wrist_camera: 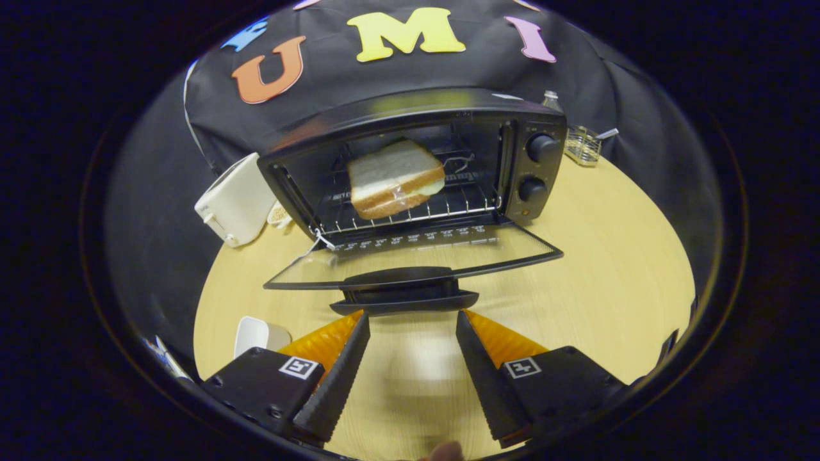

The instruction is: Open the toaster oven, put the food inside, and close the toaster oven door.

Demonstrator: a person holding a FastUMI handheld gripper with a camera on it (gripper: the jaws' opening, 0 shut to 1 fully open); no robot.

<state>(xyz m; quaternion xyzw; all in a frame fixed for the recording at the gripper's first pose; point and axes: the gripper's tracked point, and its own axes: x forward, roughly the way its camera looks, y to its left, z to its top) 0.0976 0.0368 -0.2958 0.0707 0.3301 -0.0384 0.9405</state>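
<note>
A black toaster oven (423,112) stands on the wooden table, its glass door (410,259) folded down flat toward me. A sandwich of white bread (395,178) lies on the wire rack (410,214) inside the oven. The door's black handle (403,294) sits just ahead of my fingertips. My gripper (412,317) is open, with nothing between its fingers, just short of the handle and above the table.
A white pop-up toaster (236,200) stands left of the oven. A white dish (259,334) lies by my left finger. Behind the oven to the right are a wire basket (583,146) and a bottle (551,99). The round wooden table (615,256) has bare room on the right.
</note>
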